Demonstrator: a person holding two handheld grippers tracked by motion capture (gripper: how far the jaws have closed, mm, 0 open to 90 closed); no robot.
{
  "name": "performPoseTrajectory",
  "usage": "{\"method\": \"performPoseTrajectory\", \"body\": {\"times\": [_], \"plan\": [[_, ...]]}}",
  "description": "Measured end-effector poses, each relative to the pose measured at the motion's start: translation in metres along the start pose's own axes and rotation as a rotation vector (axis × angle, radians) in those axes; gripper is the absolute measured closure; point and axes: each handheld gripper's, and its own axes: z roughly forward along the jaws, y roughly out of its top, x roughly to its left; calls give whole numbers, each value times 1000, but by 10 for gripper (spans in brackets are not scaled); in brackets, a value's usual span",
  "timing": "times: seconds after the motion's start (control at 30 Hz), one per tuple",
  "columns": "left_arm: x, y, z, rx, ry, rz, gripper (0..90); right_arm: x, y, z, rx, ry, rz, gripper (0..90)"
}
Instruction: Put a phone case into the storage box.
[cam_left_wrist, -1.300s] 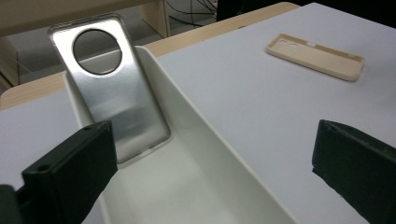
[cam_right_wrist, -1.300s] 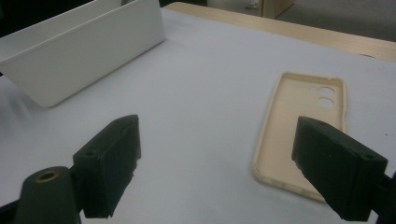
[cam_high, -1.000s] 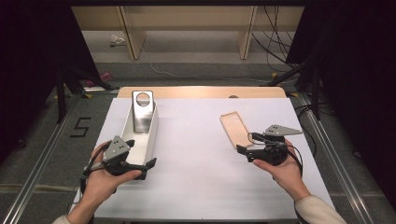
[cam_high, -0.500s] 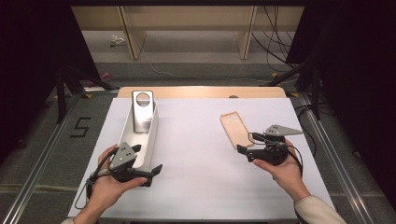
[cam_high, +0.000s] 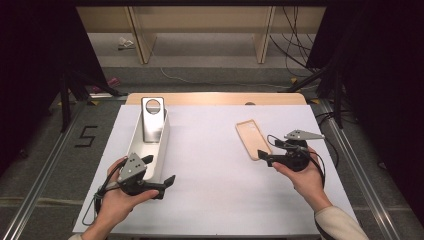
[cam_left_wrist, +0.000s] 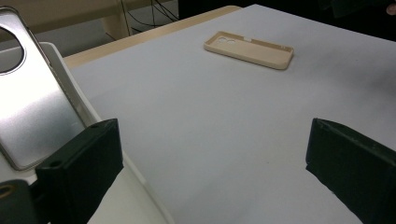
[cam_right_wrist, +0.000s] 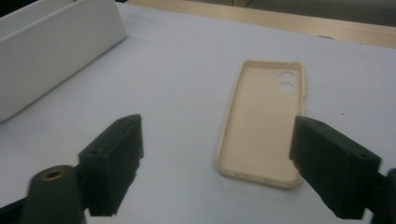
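Left hand-held gripper (cam_high: 167, 181) jaws wide apart; right hand-held gripper (cam_high: 265, 156) jaws just closing slightly, nothing between

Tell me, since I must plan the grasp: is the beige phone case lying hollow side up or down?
Hollow side up. The beige phone case lies flat on the white table, raised rim and inner face showing.

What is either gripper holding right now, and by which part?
Nothing: the right gripper stands open short of the beige phone case; the left gripper is open too.
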Motion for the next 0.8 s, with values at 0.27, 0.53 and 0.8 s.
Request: {"method": "performPoseTrajectory", "body": {"times": [0.27, 0.53, 0.8], "plan": [[-2, -3, 0, -12, 10, 1, 64, -13, 0, 12, 92, -56, -17, 720], [-1, -3, -1, -13, 13, 0, 78, -33, 7, 23, 169, -167, -9, 900], [2, -5, -1, -15, 11, 7, 82, -51, 3, 38, 246, -214, 42, 900]]}}
